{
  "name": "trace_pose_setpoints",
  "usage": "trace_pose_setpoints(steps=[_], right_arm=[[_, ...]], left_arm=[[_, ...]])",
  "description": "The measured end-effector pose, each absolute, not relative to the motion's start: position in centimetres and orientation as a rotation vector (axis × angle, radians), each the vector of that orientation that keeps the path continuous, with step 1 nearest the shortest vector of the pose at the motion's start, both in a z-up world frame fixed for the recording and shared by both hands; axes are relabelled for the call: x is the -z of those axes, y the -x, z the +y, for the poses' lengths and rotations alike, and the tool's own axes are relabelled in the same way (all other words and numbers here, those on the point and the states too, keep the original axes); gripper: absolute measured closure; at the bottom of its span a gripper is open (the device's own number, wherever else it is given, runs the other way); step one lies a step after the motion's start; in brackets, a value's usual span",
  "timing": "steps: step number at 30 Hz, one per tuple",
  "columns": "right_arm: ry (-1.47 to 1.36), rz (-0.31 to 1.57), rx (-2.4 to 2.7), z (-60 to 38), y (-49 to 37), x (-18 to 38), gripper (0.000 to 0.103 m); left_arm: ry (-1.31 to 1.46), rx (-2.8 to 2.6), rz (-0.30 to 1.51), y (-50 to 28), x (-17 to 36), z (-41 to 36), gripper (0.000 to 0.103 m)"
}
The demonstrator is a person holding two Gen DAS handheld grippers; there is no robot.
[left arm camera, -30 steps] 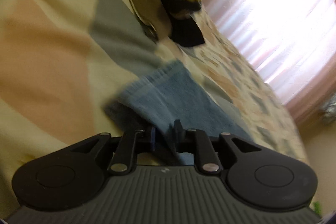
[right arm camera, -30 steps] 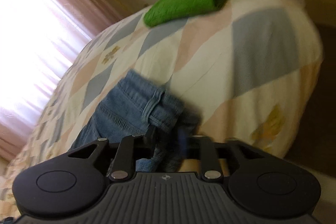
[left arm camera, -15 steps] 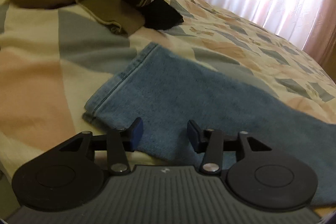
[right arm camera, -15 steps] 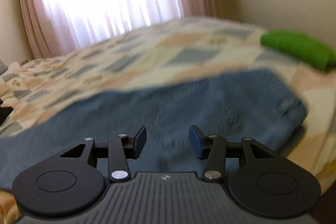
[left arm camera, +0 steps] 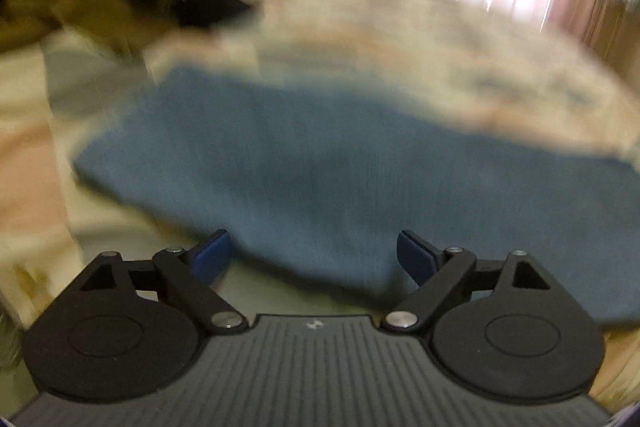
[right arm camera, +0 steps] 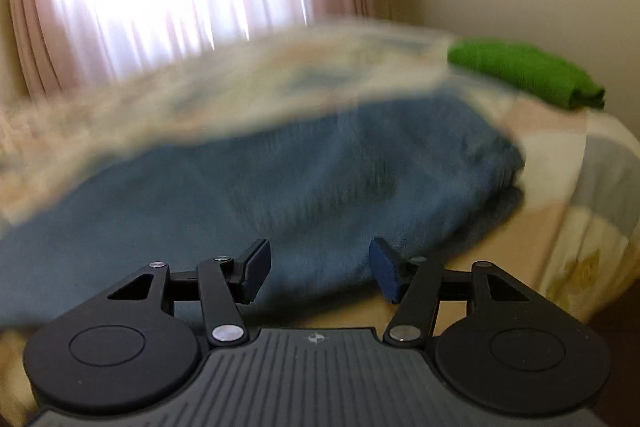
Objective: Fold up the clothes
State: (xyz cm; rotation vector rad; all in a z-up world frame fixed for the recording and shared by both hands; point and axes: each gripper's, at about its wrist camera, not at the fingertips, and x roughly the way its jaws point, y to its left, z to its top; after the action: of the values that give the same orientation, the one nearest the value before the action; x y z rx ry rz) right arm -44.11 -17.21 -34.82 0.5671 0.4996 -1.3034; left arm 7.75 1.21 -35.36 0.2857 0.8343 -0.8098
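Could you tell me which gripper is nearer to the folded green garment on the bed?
Right. The right gripper sees the green garment beyond the jeans; the left gripper is at the jeans' other end, garment out of view.

left tongs [left arm camera: 314,259] spread wider | right tongs [right arm camera: 320,269] spread wider | jeans [left arm camera: 320,179] released

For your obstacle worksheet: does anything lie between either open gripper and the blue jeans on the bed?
Nothing visible does. The jeans lie flat just beyond the left gripper and right gripper; the folded green cloth sits well aside.
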Motion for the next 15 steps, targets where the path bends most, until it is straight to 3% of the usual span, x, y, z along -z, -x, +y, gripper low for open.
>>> trace_pose_setpoints(steps=[1, 2, 3, 4, 7, 9, 15], right_arm=[[-0.560, 0.547, 1.313, -17.2, 43.6, 35.4, 0.043], [-0.553, 0.556, 1.318, -16.8, 43.2, 35.3, 0.032], [-0.545, 0.561, 1.322, -16.4, 42.8, 35.1, 0.014], [-0.557, 0.566, 1.316, -16.0, 42.5, 34.7, 0.011], [-0.535, 0.551, 1.294, -14.0, 42.0, 33.5, 0.009], [-0.541, 0.531, 1.295, -12.8, 41.8, 32.9, 0.002], [-0.600, 0.499, 1.279, -9.6, 40.7, 30.7, 0.001]], left_arm=[[-0.282, 0.813, 0.841, -7.2, 35.4, 1.3, 0.015], [-0.275, 0.817, 0.846, -6.5, 35.5, 1.4, 0.012], [-0.278, 0.834, 0.836, -5.8, 35.1, 1.5, 0.004], [-0.281, 0.852, 0.826, -5.0, 34.6, 1.6, 0.002], [-0.282, 0.914, 0.789, -2.4, 33.0, 2.1, 0.001], [-0.298, 0.943, 0.779, -0.8, 32.0, 2.1, 0.001], [-0.434, 0.993, 0.705, 5.7, 28.7, 1.4, 0.001]])
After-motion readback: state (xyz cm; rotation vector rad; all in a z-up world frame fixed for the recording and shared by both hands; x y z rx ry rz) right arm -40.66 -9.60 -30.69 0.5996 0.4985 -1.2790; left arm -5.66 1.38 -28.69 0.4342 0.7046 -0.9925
